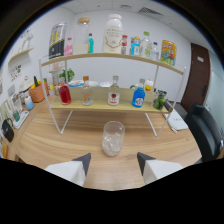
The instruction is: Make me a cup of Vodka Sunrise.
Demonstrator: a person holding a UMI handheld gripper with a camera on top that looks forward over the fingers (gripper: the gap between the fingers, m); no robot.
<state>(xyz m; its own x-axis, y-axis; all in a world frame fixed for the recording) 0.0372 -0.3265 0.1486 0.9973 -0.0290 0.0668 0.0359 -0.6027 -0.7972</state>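
So my gripper (113, 163) was hanging over the wooden table (60, 142) with its fingers (83, 161) spread wide apart and nothing held in them. The clear glass (113, 138), with what looked like ice at the bottom, stood upright on the table just ahead of the fingertips, lined up with the gap between them but not touching either one. Beyond the glass was the white wire shelf (107, 106), and on its lower wooden board sat a row of bottles: a red bottle (65, 93), a clear bottle (87, 93), a clear bottle with a red label (114, 93) and a blue bottle (139, 96). More bottles and a big white jug (113, 33) stood up on the top board. An orange pot (36, 92) stood off beside the shelf's end.
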